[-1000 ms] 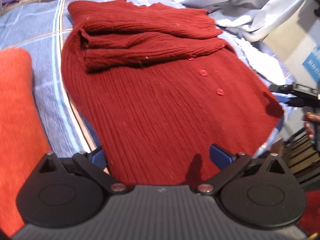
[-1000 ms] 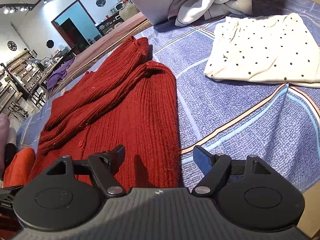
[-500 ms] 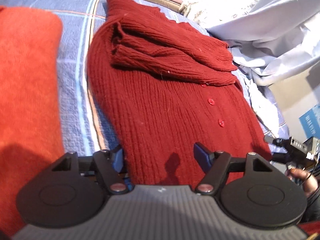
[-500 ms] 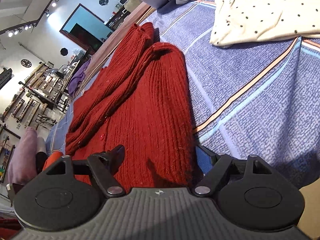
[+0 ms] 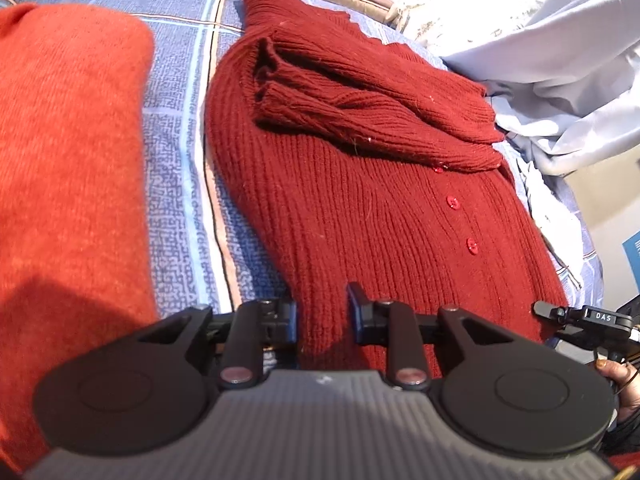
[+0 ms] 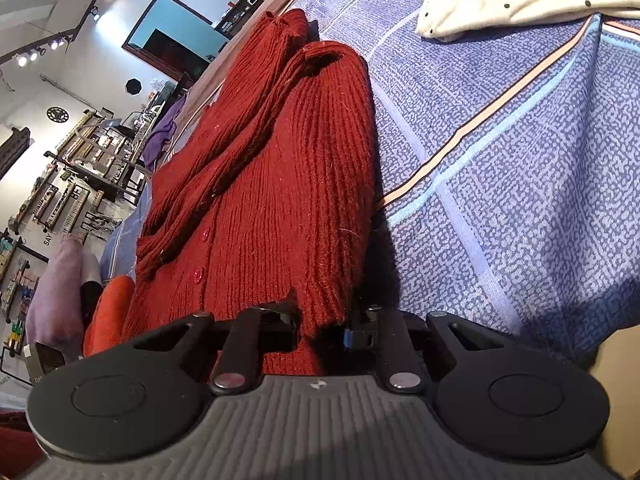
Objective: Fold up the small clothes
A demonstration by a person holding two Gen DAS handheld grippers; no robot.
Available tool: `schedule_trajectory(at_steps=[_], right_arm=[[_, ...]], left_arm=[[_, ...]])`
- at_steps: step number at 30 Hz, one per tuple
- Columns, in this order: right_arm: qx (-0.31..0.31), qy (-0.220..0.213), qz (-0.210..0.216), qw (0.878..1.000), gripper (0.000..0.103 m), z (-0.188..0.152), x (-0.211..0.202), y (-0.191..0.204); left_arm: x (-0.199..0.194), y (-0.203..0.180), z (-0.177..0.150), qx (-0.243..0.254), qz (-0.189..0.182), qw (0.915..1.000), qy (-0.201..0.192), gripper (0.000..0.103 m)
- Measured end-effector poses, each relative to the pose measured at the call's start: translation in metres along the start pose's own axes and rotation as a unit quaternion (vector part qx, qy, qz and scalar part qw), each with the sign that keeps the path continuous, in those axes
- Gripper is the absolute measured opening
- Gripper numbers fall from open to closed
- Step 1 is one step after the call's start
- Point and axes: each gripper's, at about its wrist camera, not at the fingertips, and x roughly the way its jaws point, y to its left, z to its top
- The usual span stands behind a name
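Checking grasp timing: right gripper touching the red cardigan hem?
Touching. Right wrist view: the closing right gripper has the red cardigan hem bunched between its fingers.

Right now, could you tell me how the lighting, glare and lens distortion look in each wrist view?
Left wrist view: sunlight blows out the pale sheets, and a hard shadow falls on the orange cloth. Right wrist view: softer light on the red cardigan, bright ceiling spotlights, and strong fisheye tilting of the room.
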Motion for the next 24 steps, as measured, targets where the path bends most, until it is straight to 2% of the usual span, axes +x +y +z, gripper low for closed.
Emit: schedule_trajectory(at_steps=[4,7,9,12,15,19,20,24], right_arm=[[-0.017,-0.009,-0.004,1.0,0.028,-0.002,-0.002,0.006],[-0.006,-0.015,0.012,1.0,0.027,-0.003,-0.007,0.007],[0.011,-0.02,0.027,0.999,0.027,-0.001,-0.01,0.007],[-0.006,-0.01,0.02,1.0,0.027,0.004,-0.007,0.013],[-0.001,-0.003,0.022,1.0,0.027,0.005,-0.004,0.012],[0.02,-0.002,0.037,0.999,0.027,0.006,-0.003,0.011],[0.034,-0.003,0.049,0.998,0.027,0.006,-0.004,0.009],[0.072,-0.016,0.094,0.993,0.027,0.015,-0.01,0.009]], left_arm=[[0.0,-0.005,0.006,0.005,0.01,0.9998,0.016,0.023],[-0.001,-0.002,0.012,-0.014,0.0,0.9993,0.035,0.023],[0.005,-0.001,0.014,-0.005,-0.006,0.9982,0.059,0.026],[0.006,0.002,0.016,-0.013,-0.013,0.9978,0.064,0.031],[0.006,-0.005,0.012,0.009,-0.004,0.9983,0.057,0.032],[0.005,-0.016,0.005,0.031,0.024,0.9983,0.043,0.026],[0.004,-0.016,0.006,0.025,0.025,0.9985,0.042,0.019],[0.0,-0.007,0.018,-0.019,-0.015,0.9988,0.041,0.015]])
